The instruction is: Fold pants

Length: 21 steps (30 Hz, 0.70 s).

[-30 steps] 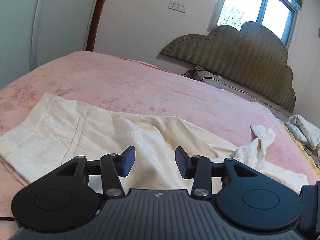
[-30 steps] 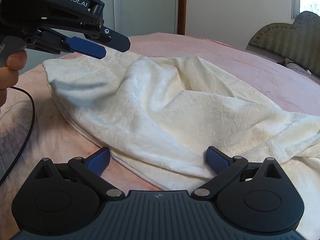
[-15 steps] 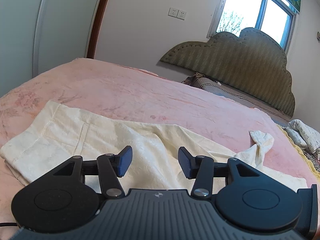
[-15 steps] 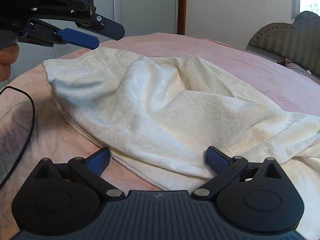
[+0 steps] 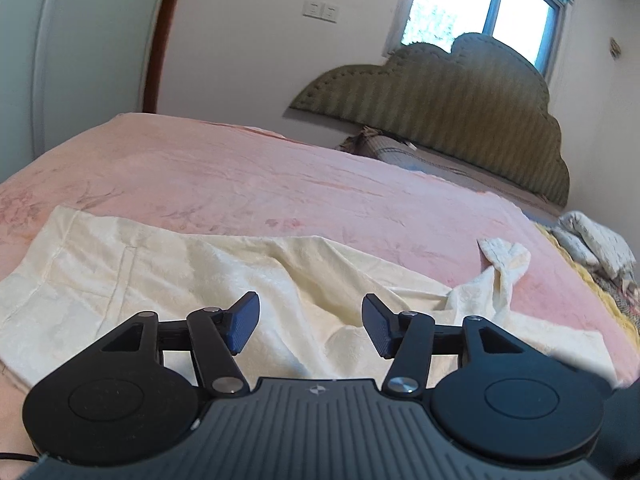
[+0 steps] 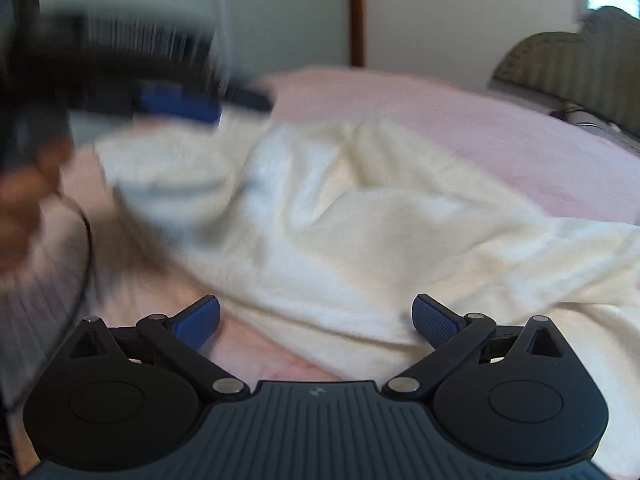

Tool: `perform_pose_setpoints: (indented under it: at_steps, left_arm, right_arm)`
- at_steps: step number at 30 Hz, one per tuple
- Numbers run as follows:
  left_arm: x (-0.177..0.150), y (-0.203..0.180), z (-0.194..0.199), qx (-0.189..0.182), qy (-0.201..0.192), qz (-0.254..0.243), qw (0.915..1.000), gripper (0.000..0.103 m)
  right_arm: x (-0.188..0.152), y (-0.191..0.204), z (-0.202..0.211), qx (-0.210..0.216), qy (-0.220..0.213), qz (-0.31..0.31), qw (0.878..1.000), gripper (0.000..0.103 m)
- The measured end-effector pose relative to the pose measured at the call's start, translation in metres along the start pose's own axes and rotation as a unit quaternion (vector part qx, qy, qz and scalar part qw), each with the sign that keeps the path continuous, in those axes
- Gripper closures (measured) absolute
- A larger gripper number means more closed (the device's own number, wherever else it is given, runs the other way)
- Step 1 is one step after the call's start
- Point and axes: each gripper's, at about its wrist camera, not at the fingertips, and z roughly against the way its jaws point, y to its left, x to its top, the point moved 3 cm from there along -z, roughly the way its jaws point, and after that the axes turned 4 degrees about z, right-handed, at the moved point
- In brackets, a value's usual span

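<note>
The cream pants point(image 5: 168, 280) lie rumpled on the pink bed point(image 5: 280, 184). The left tongs point(image 5: 310, 322) have just been opening, empty above the cloth. The right tongs point(image 6: 316, 320) gape wide, gripping nothing.

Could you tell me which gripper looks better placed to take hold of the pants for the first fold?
Probably the right gripper: its open jaws straddle the near edge of the cream pants on the pink bedspread. The left gripper, jaws just opening and empty, hovers over mid-fabric, away from any edge.
</note>
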Motion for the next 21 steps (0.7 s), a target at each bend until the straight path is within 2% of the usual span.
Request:
perform_pose_setpoints:
  at_steps: [3, 5, 7, 9, 10, 11, 14, 17, 18, 20, 21]
  left_arm:
    - [-0.005, -0.020, -0.009, -0.030, 0.007, -0.041, 0.9987, 0.042]
    - [-0.011, -0.040, -0.015, -0.056, 0.016, -0.080, 0.9951, 0.040]
    - [-0.022, -0.062, -0.019, -0.086, 0.025, -0.127, 0.9878, 0.034]
    - [-0.033, -0.084, -0.024, -0.111, 0.031, -0.169, 0.9788, 0.033]
    - [-0.038, -0.092, -0.027, -0.119, 0.035, -0.187, 0.9744, 0.033]
    - [-0.045, -0.101, -0.032, -0.126, 0.040, -0.206, 0.9695, 0.033]
    - [-0.061, -0.121, -0.048, -0.130, 0.048, -0.239, 0.9611, 0.033]
    - [-0.073, -0.133, -0.064, -0.131, 0.054, -0.260, 0.9551, 0.034]
    - [-0.076, -0.136, -0.068, -0.132, 0.054, -0.266, 0.9534, 0.034]
    - [-0.082, -0.141, -0.074, -0.130, 0.049, -0.279, 0.9503, 0.034]
    - [-0.084, -0.144, -0.078, -0.130, 0.045, -0.285, 0.9488, 0.035]
  right_arm:
    - [0.013, -0.049, 0.047, -0.077, -0.067, -0.053, 0.993, 0.000]
    - [0.019, -0.106, 0.065, -0.112, -0.088, -0.112, 0.983, 0.000]
    - [0.021, -0.161, 0.069, -0.140, -0.081, -0.183, 0.970, 0.000]
    - [0.022, -0.212, 0.070, -0.195, -0.071, -0.251, 0.945, 0.000]
    - [0.025, -0.233, 0.069, -0.225, -0.064, -0.265, 0.935, 0.000]
    - [0.031, -0.249, 0.065, -0.253, -0.055, -0.261, 0.930, 0.000]
    - [0.052, -0.272, 0.040, -0.303, -0.025, -0.192, 0.933, 0.000]
    - [0.065, -0.290, 0.002, -0.327, 0.029, -0.186, 0.926, 0.000]
    - [0.069, -0.295, -0.009, -0.322, 0.039, -0.187, 0.927, 0.000]
    - [0.076, -0.301, -0.033, -0.289, 0.048, -0.172, 0.940, 0.000]
    - [0.079, -0.304, -0.043, -0.287, 0.054, -0.167, 0.942, 0.000]
